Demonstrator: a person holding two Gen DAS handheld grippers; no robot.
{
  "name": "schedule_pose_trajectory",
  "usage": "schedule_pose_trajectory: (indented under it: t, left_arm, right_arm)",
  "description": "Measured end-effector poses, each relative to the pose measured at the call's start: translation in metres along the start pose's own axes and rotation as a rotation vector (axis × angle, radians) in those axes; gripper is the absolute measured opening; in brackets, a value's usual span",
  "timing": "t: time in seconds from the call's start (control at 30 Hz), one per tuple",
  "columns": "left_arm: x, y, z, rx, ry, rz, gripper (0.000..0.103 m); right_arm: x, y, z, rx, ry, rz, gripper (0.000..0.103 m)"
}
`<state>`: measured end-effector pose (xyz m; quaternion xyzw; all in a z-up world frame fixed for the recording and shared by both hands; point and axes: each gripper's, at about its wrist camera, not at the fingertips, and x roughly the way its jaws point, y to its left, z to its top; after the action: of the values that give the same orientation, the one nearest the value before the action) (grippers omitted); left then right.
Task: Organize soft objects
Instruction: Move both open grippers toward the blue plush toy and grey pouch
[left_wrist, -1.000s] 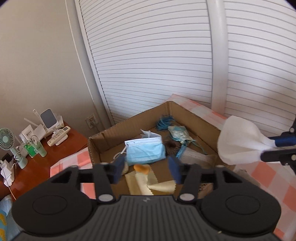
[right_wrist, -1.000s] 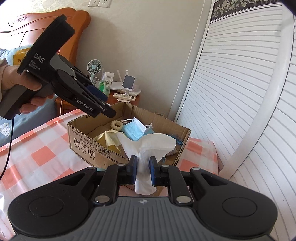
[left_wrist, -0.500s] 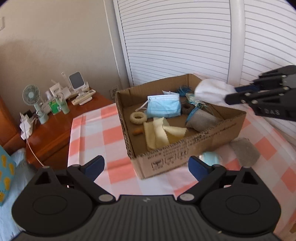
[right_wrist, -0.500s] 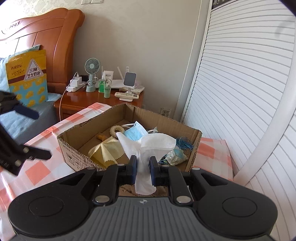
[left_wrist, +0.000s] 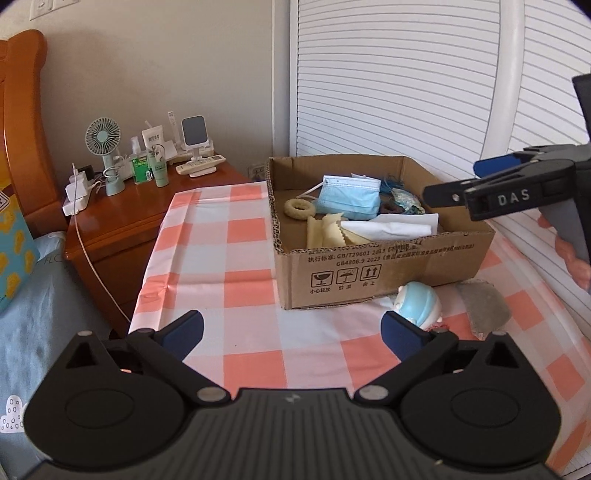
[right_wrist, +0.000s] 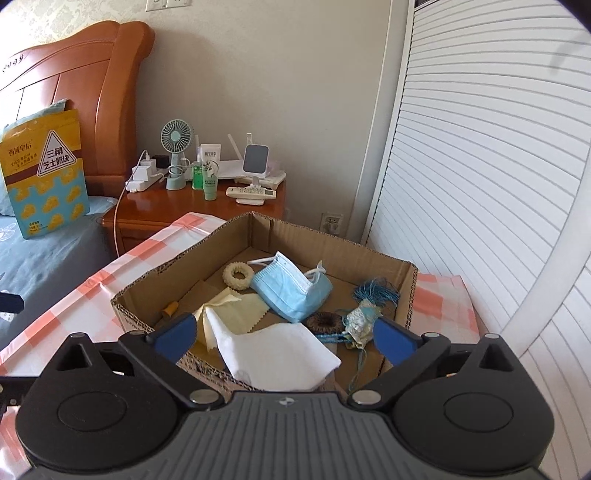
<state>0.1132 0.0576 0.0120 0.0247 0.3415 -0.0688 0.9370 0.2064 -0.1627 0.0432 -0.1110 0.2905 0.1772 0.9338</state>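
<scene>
While the white cloth (right_wrist: 280, 352) lies loose in the cardboard box (left_wrist: 388, 264), draped over the near wall at the box's near right corner as the right wrist view shows it, the right gripper (right_wrist: 282, 336) hangs above it with its jaws opening and its blue pads clear of the fabric on either side. Under the cloth's far edge sits a pale yellow cloth (right_wrist: 236, 314); beyond that lie a blue face mask (right_wrist: 291, 291), a cream ring (right_wrist: 238, 275), a brown hair tie (right_wrist: 325, 322), a small patterned pouch (right_wrist: 364, 317) and a coil of blue cord (right_wrist: 376, 290) toward the box's far right corner. The left gripper (left_wrist: 291, 328) is over the checked tablecloth (left_wrist: 243, 273) in front of the box, its jaws also opening with nothing between them. Just outside the box's near wall rest a light blue plush toy (left_wrist: 419, 302) and a grey cloth (left_wrist: 484, 306), apart from each other. Past the tablecloth's left edge stands a wooden nightstand (left_wrist: 122, 225) carrying a small fan (left_wrist: 105, 155)
</scene>
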Motion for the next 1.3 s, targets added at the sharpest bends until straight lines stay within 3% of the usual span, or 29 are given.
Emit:
schedule_pose_trajectory:
  t: [0.37,0.63,0.83,0.9,1.3]
  left_arm:
    - [-0.007,-0.012,-0.013,0.034,-0.035,0.013,0.102]
    - [-0.007,-0.018,-0.022,0.044,-0.024,-0.009,0.102]
    - [-0.008,-0.027,-0.027,0.077,-0.015,-0.032,0.102]
    - [-0.006,-0.03,-0.028,0.09,-0.009,-0.028,0.102]
    - [0.01,-0.048,-0.028,0.112,0.029,-0.066,0.102]
  right_arm:
    - [-0.029,-0.01,-0.044,0.119,0.064,-0.121,0.103]
    - [-0.008,-0.008,-0.095,0.235,0.214,-0.188,0.103]
    - [0.017,-0.006,-0.113,0.258,0.288,-0.251,0.103]
    - [0.024,-0.008,-0.119,0.278,0.32,-0.252,0.103]
    - [0.012,-0.014,-0.131,0.245,0.283,-0.181,0.103]
